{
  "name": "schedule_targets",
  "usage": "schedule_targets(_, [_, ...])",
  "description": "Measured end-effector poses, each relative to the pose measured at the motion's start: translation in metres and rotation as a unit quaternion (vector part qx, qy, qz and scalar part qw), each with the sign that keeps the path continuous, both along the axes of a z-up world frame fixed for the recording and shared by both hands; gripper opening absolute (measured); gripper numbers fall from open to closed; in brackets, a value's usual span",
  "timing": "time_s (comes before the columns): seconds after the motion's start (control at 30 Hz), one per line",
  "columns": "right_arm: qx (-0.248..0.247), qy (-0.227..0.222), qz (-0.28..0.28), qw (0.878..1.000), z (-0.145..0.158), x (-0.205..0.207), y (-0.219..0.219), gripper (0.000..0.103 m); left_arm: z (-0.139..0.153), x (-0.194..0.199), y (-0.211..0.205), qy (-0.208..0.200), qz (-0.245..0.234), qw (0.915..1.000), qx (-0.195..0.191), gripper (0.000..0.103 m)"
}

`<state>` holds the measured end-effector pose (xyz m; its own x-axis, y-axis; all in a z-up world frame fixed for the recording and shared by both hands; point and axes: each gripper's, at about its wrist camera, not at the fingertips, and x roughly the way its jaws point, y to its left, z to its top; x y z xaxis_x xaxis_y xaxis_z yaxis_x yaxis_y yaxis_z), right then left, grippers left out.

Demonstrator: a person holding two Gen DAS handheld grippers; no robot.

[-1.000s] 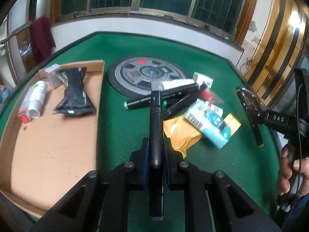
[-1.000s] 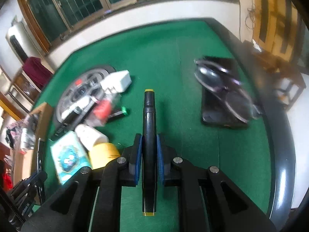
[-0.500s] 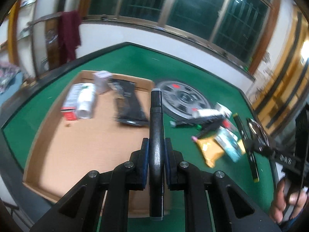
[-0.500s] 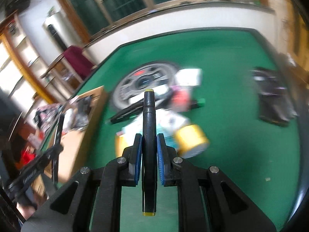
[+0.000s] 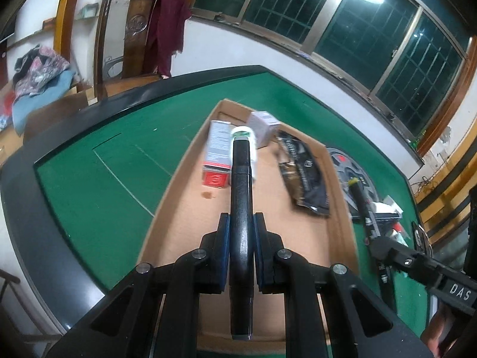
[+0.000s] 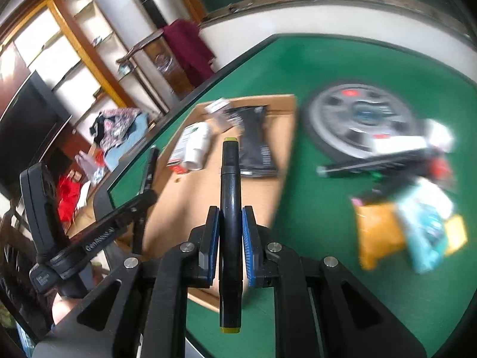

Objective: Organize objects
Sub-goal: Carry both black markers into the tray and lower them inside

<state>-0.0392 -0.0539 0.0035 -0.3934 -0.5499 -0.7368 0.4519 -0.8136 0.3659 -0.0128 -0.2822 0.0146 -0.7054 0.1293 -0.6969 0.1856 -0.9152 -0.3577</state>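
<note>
- Cardboard tray (image 5: 179, 208) holds boxes, white bottle (image 5: 252, 137), black pouch (image 5: 304, 176).
- Left claw (image 5: 241, 229) pinches black marker (image 5: 241, 197); right claw (image 6: 229, 223) pinches yellow-capped marker (image 6: 229, 185), both undelivered.
- Pile (image 6: 417, 179) waits on table (image 5: 104, 161).

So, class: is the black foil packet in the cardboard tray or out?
In: the black foil packet lies flat on the cardboard tray floor, inside its walls.

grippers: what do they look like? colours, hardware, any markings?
Both alike: left gripper and right gripper have matte black angular linkage arms, silver round pivot bolts and blue pads inside the fingers. White "DAS" lettering on the right gripper's body in the left view. No cables visible.
</note>
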Motion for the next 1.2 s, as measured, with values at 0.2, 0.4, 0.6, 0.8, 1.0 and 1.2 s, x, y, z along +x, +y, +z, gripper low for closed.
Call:
schedule_targets(0.2, [0.016, -0.032, -0.001, 0.999, -0.021, -0.016, -0.033, 0.012, -0.014, -0.008, -0.013, -0.025, 0.002, 0.9997, -0.002, 0.012])
schedule_targets(0.4, [0.032, -0.054, -0.013, 0.998, -0.043, -0.030, -0.053, 0.013, -0.021, -0.009, -0.019, -0.042, 0.001, 0.9990, -0.016, 0.012])
schedule_targets(0.6, [0.037, -0.067, -0.017, 0.997, -0.053, -0.032, -0.065, 0.013, -0.022, -0.013, -0.022, -0.047, -0.006, 0.9985, -0.029, 0.012])
schedule_targets(0.8, [0.036, -0.071, -0.018, 0.997, -0.057, -0.030, -0.079, 0.013, -0.021, -0.018, -0.022, -0.053, -0.014, 0.9978, -0.037, 0.012])
schedule_targets(1.0, [0.035, -0.068, -0.013, 0.997, -0.057, -0.028, -0.086, 0.013, -0.021, -0.018, -0.023, -0.054, -0.018, 0.9975, -0.042, 0.012])
schedule_targets(1.2, [0.037, -0.067, 0.000, 0.997, -0.058, -0.024, -0.089, 0.013, -0.020, -0.016, -0.023, -0.058, -0.019, 0.9974, -0.039, 0.012])
